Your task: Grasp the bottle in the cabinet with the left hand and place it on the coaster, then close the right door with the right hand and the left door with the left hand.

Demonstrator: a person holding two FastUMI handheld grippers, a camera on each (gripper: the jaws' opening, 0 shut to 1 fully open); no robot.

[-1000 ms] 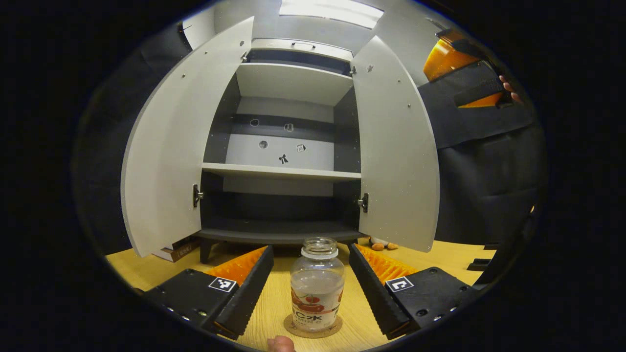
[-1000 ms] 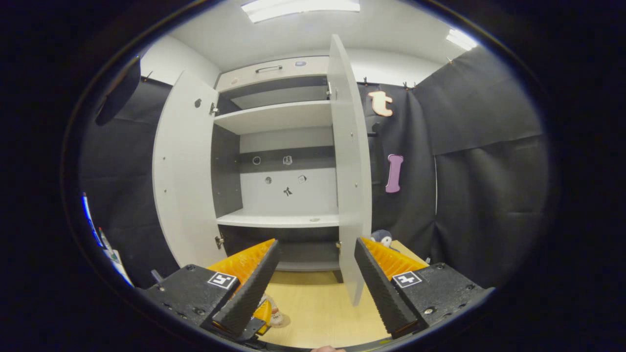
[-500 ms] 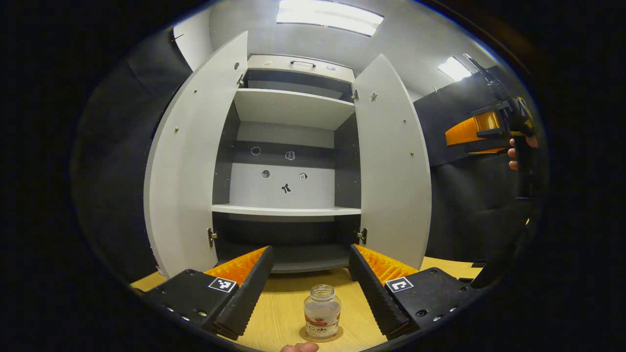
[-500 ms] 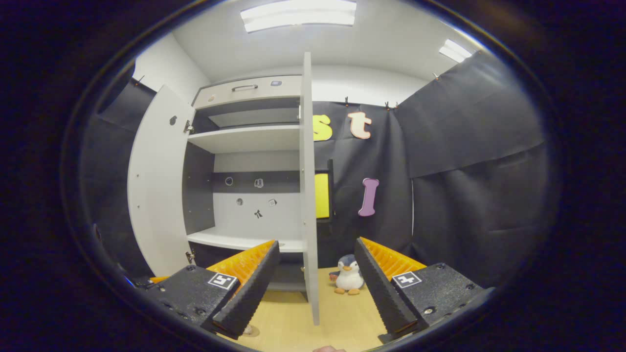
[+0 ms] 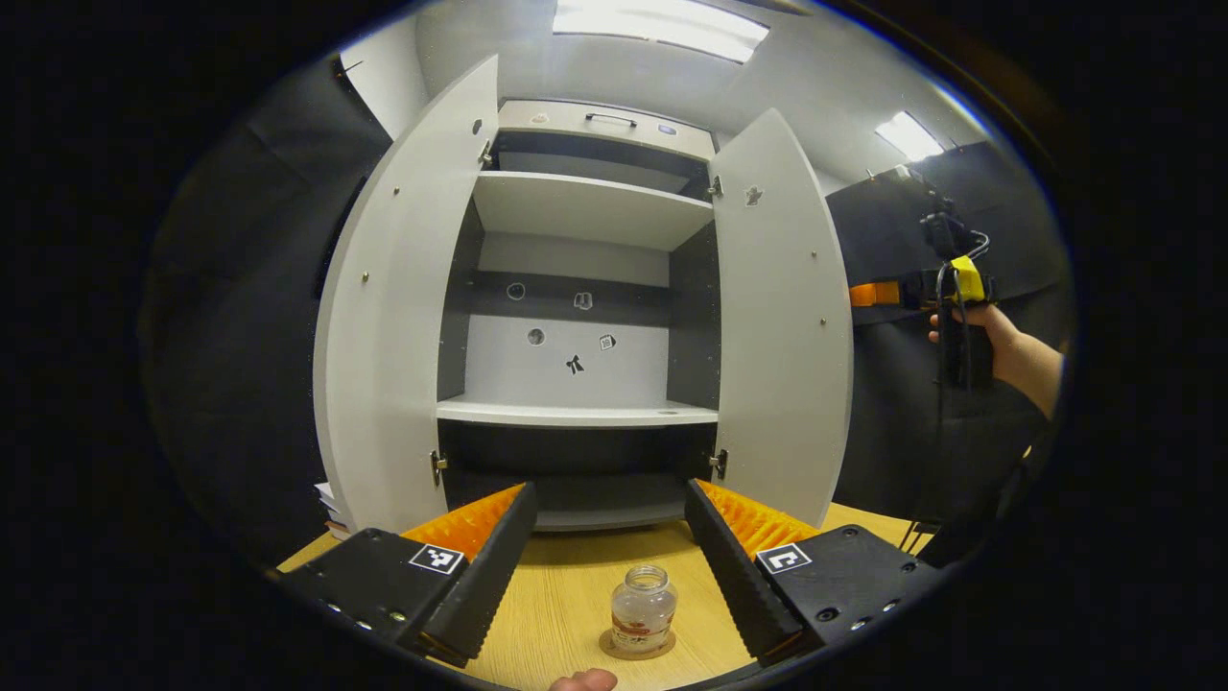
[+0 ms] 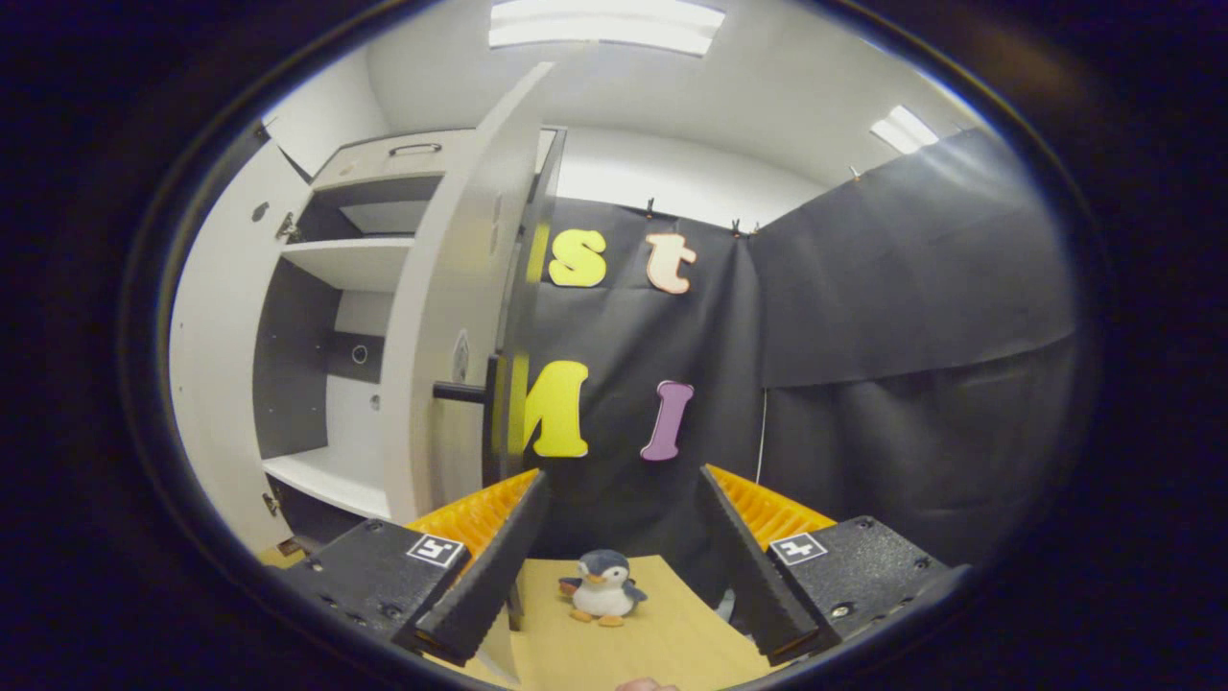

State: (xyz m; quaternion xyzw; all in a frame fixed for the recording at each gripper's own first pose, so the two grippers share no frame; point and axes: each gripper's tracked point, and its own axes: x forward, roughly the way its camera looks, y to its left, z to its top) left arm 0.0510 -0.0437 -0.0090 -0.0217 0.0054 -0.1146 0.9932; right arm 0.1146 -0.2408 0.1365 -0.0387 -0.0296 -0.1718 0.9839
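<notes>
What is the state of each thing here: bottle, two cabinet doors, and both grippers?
Bottle: upright on the coaster, no cap, released.
Left door: open.
Right door: open, not yet pushed.
Left gripper: open, holding nothing, behind the bottle.
Right gripper: open, holding nothing, beside the outer face of the right door.
Toy penguin: upright on the table.

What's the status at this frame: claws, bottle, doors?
Left claw open, empty. Right claw open, out beside the right door. Bottle upright on the coaster. Both doors open, left door too; nothing blocking either.
</notes>
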